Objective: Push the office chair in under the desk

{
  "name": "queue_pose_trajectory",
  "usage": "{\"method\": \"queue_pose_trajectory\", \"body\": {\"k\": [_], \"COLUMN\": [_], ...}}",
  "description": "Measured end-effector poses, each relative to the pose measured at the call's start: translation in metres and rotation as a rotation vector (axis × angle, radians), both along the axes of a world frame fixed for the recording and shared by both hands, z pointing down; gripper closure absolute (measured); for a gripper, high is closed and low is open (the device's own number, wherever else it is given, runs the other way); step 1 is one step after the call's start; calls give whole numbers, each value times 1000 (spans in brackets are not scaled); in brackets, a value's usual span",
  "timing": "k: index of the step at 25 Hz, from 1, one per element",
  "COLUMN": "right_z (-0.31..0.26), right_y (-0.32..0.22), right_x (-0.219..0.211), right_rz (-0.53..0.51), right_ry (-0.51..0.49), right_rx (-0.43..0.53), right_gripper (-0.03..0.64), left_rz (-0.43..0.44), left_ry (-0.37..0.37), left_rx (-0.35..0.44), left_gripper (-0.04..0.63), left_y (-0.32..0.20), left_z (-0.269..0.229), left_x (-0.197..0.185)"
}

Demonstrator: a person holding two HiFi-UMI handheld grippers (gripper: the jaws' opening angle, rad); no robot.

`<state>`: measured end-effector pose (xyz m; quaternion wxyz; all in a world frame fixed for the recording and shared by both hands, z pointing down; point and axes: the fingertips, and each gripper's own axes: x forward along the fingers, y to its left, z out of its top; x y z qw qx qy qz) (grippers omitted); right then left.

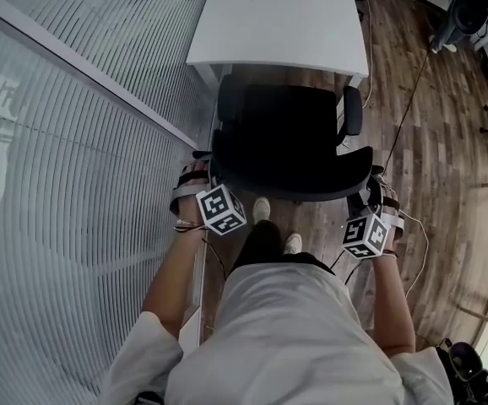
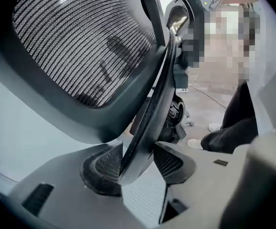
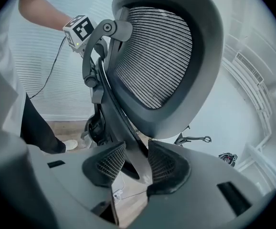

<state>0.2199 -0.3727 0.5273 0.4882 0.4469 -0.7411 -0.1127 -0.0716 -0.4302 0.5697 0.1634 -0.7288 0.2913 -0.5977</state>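
Two grippers hold the office chair (image 1: 288,116) in the head view, which stands just before the desk (image 1: 278,24), seat front near its edge. Left gripper view: left gripper (image 2: 138,162) jaws pinch the backrest (image 2: 80,46) rim. Right gripper view: right gripper (image 3: 131,165) jaws pinch the opposite rim

I am finding no words, numbers or brand names to read. The left marker cube (image 1: 220,209) and right marker cube (image 1: 365,235) are showing only black-and-white square patterns. A small dark label (image 2: 220,162) on my left gripper (image 2: 138,163) is proving too small to read.
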Motion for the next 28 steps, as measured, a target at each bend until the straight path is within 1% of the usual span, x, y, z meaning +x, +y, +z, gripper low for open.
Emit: {"method": "queue_pose_trajectory", "body": {"k": [17,22,28], "right_z": [4,3,4], "right_y": [-27,-33,-34], "right_x": [-13,-24,-34], "right_rz": [15,12,13], "right_ry": [-28,-47,-53], "right_rx": [-1,-2,2], "right_gripper": [453,451,448], "left_rz": [7,11,4], "left_ry": [-18,-33,-36], "left_rx": [-13,-14,-17], "left_gripper": [387,387,387], "left_y": [-34,-47,-48], "left_z": [4,4,6], "left_x": [-13,-23,-33]}}
